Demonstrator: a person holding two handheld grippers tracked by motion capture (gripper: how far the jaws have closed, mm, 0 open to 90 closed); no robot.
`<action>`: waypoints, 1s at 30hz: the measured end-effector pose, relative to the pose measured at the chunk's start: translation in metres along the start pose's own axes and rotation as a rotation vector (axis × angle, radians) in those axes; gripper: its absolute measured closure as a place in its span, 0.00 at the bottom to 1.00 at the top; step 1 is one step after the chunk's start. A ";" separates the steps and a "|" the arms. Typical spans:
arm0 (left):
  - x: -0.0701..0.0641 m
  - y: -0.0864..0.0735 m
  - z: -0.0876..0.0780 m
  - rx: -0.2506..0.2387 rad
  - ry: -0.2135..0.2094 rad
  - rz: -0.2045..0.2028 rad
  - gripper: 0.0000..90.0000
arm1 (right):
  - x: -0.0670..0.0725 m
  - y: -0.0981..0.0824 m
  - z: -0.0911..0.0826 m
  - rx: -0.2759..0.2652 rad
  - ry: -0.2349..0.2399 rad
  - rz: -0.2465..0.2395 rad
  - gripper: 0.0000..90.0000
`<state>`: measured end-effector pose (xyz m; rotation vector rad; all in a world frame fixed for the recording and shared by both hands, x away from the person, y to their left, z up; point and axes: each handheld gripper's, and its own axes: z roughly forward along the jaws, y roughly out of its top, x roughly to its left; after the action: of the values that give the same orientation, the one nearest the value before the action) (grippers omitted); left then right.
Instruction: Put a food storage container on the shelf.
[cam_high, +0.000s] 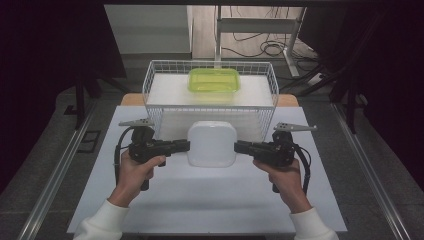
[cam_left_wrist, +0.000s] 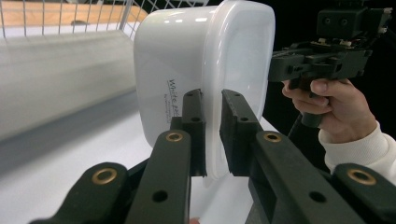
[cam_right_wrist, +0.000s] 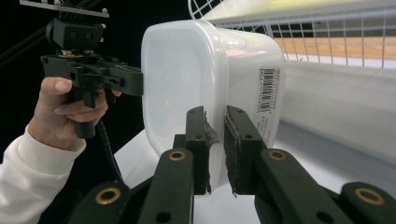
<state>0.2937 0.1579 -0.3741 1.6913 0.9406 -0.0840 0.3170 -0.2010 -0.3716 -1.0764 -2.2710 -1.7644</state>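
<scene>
While I hold it from both sides, the white plastic container (cam_high: 211, 143) sits upside down, base up, at the middle of the white worktop (cam_high: 210, 205), just in front of the wire basket (cam_high: 155, 80). Its slightly longer axis runs away from me toward the basket. My left claw (cam_left_wrist: 212, 135) pinches its left rim; my right claw (cam_right_wrist: 215, 144) pinches the right rim. A green container (cam_high: 214, 80) lies in the basket.

A lab: white table (cam_high: 210, 200), floor cables (cam_high: 260, 47) (dark curtained sides).
</scene>
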 end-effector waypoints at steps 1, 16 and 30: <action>-0.001 0.003 0.000 -0.001 0.001 0.003 0.90 | 0.000 0.003 0.000 -0.002 -0.002 -0.004 0.89; -0.003 0.040 -0.003 -0.028 0.006 0.028 0.90 | -0.001 0.040 -0.004 -0.033 -0.005 -0.028 0.89; 0.000 0.081 -0.007 -0.040 -0.001 0.050 0.90 | -0.003 0.077 -0.005 -0.059 0.000 -0.028 0.89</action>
<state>0.3408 0.1605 -0.3081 1.6766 0.8929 -0.0325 0.3606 -0.1993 -0.3075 -1.0594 -2.2589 -1.8530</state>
